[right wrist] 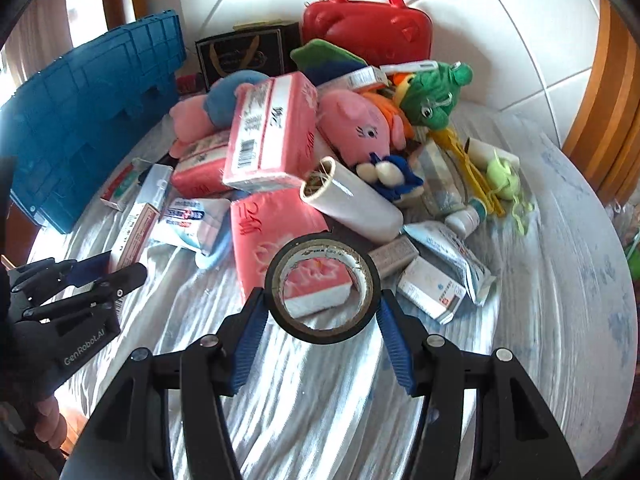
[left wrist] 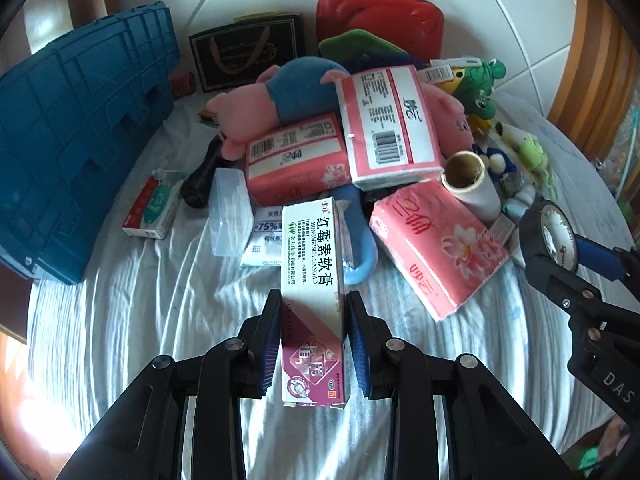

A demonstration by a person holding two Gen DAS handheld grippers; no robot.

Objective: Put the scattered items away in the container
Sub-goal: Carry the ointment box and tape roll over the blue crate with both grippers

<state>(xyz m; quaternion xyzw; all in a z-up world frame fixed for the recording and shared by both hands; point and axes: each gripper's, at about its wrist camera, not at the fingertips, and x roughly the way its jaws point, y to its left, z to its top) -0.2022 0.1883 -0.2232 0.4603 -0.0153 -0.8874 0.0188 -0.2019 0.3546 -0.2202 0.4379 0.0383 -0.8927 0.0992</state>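
— Carrying both at once? The left gripper (left wrist: 313, 334) is clamped on the medicine box (left wrist: 314, 280), the right gripper (right wrist: 322, 322) on the tape roll (right wrist: 322, 287), both lifted over the bed (left wrist: 160, 320).

— Yes. I'd swing each left to the blue crate (left wrist: 76, 152), which stands on its side against the wall, and keep them level.

— Which way does the box lie?

— Long axis straight along the fingers, pointing at the pile; gripped near its rear end, so it could droop. The tape's hole faces the camera.
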